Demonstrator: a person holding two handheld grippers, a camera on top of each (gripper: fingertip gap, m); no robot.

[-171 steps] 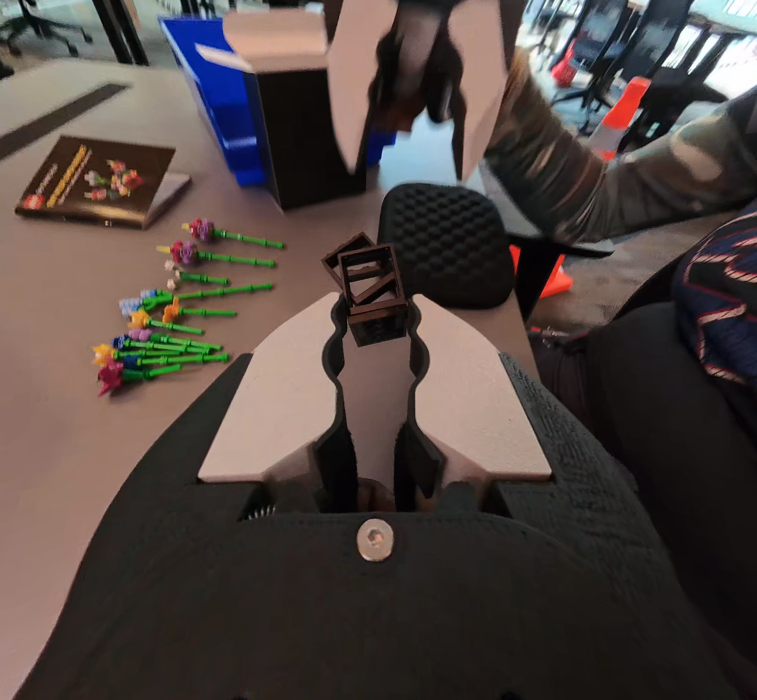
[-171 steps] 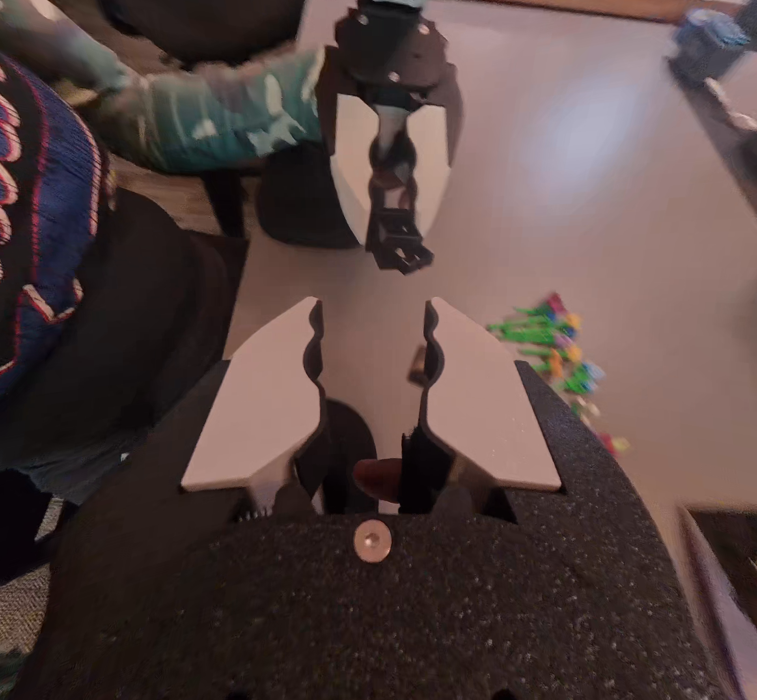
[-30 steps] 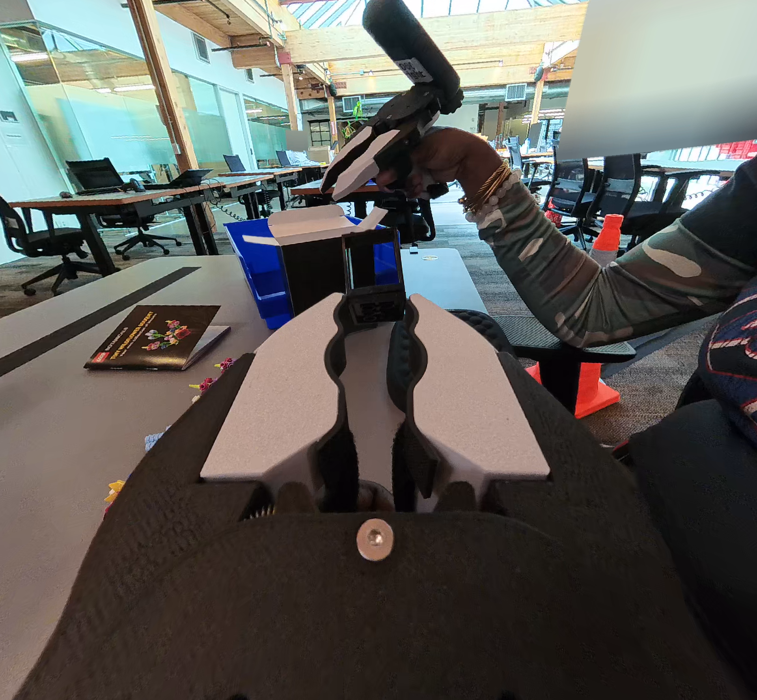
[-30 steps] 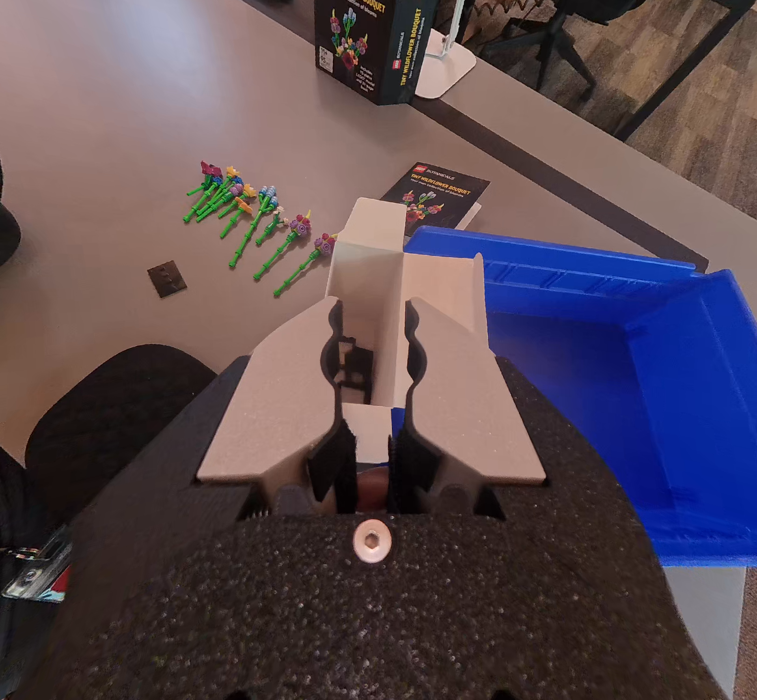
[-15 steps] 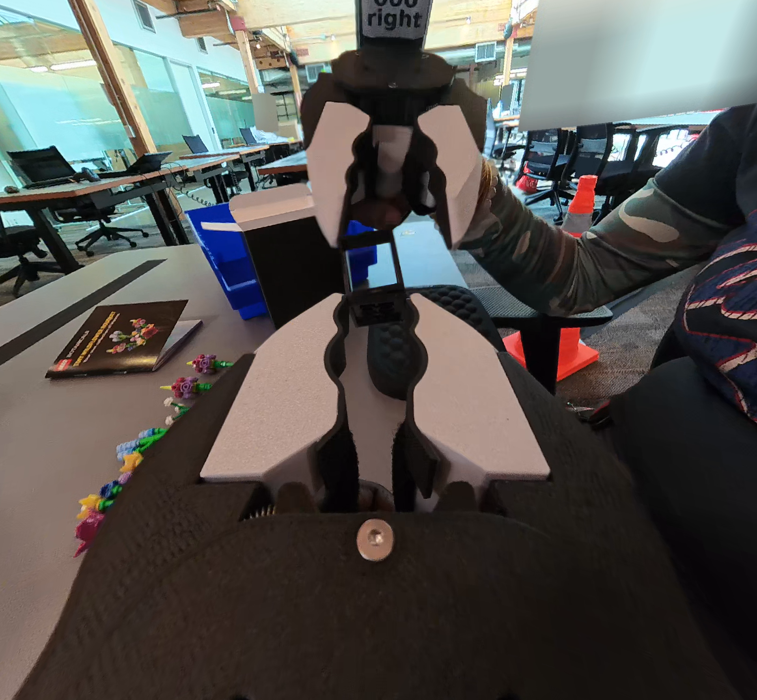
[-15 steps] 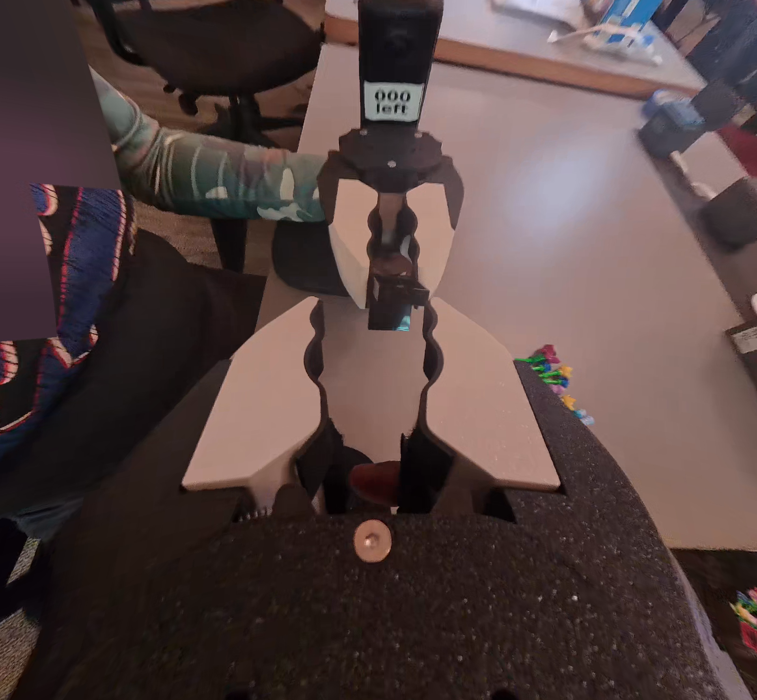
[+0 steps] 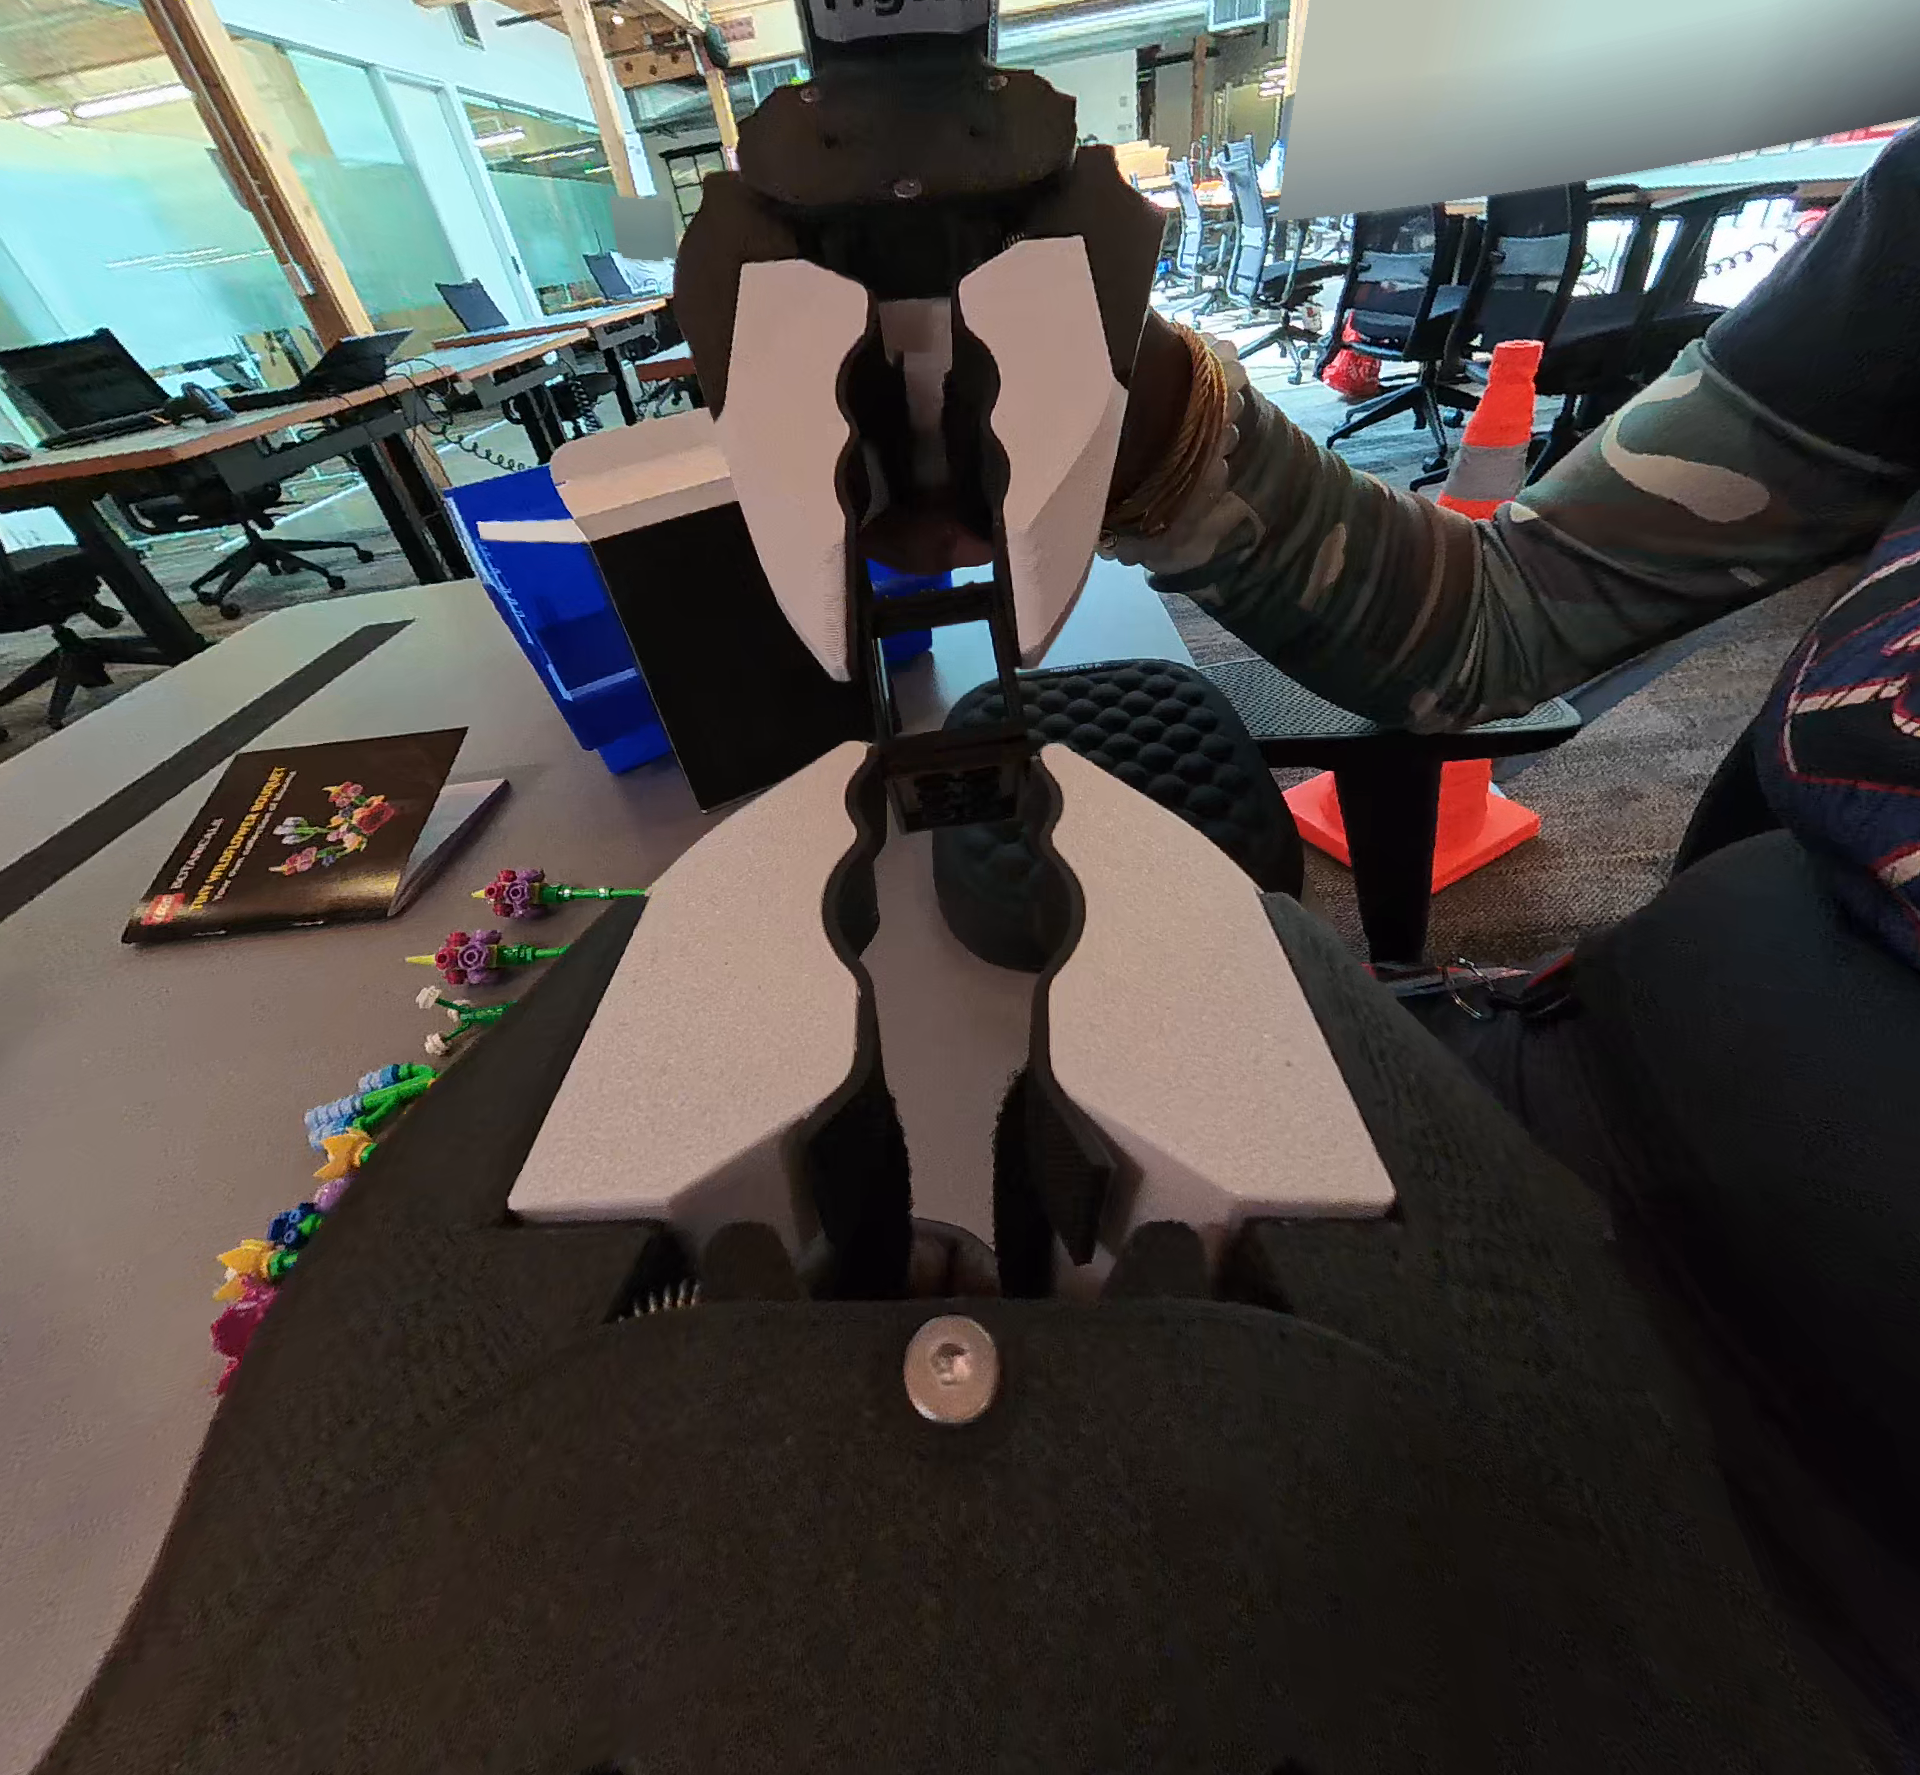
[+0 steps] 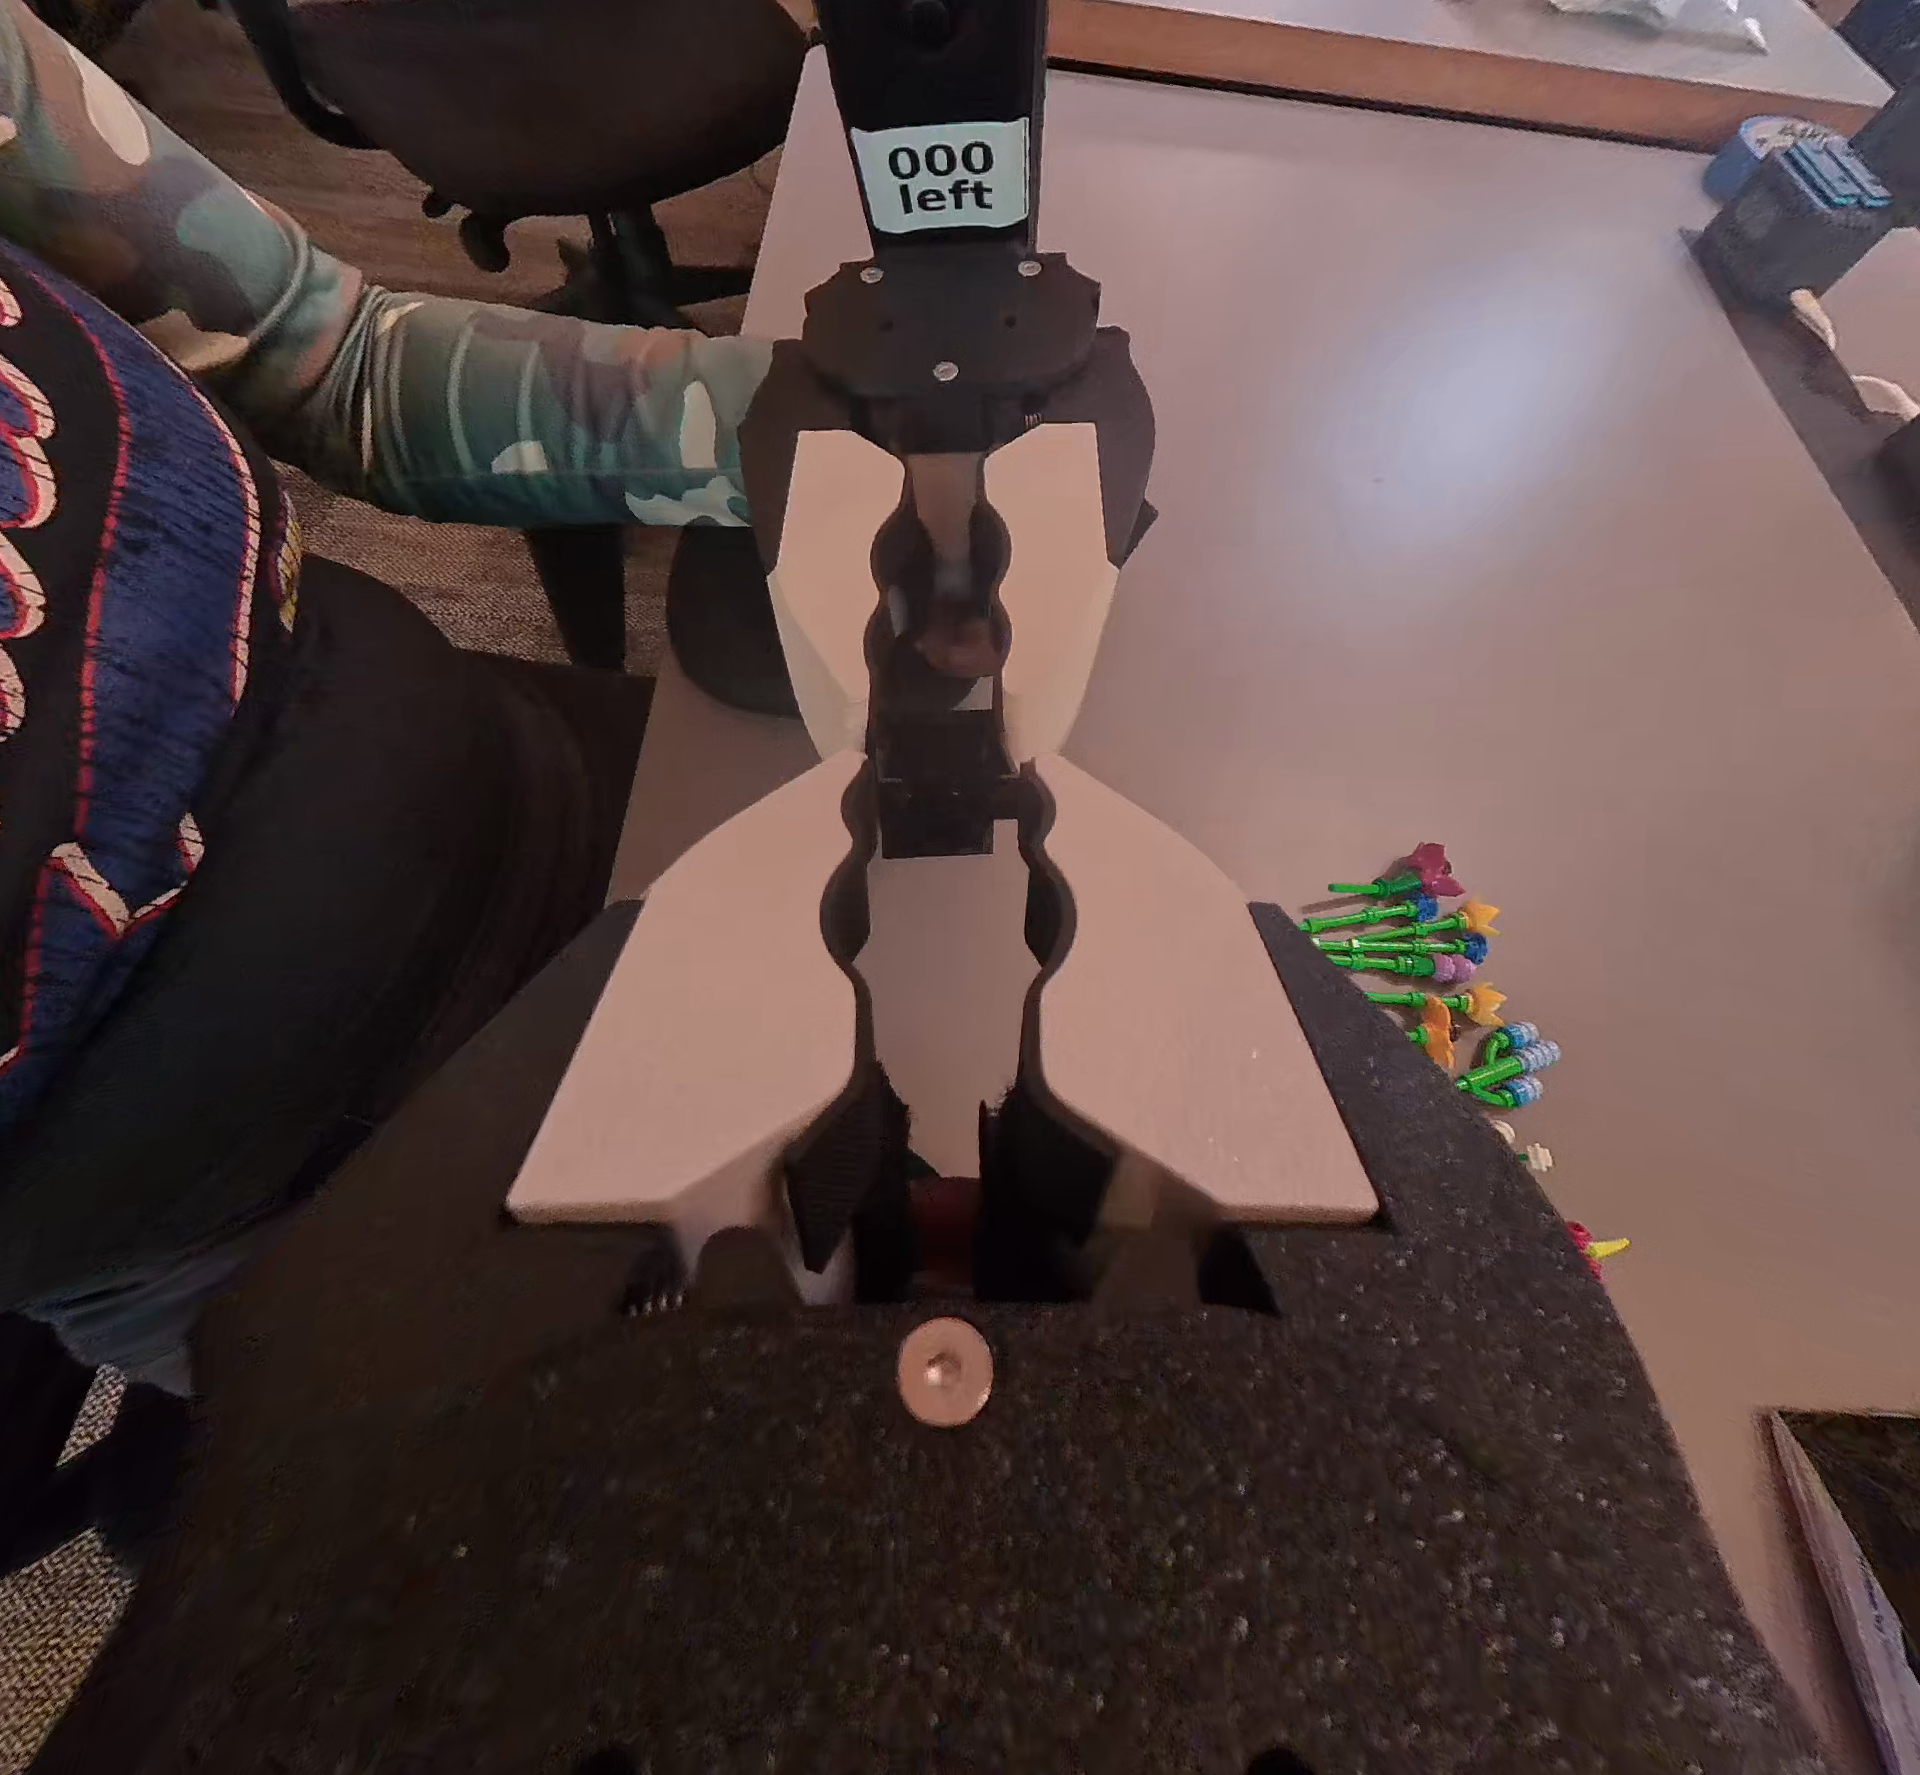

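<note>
Black brick frame (image 7: 940, 686) is being gripped at opposite ends by left gripper (image 7: 954, 790) and right gripper (image 8: 940, 806), jaws narrowed, apparently steadying it above the grey table (image 8: 1455, 499).

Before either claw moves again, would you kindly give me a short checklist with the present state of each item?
1. Left claw shut on the black frame piece: ok.
2. Right claw facing the left claw tip to tip, one finger on each side of the piece's other end: ok.
3. Right claw's fingers actually pressing on the piece: cannot tell.
4. Piece held up off the table: ok.
5. Toy flowers lying on the table to one side, touching neither claw: ok.
</note>
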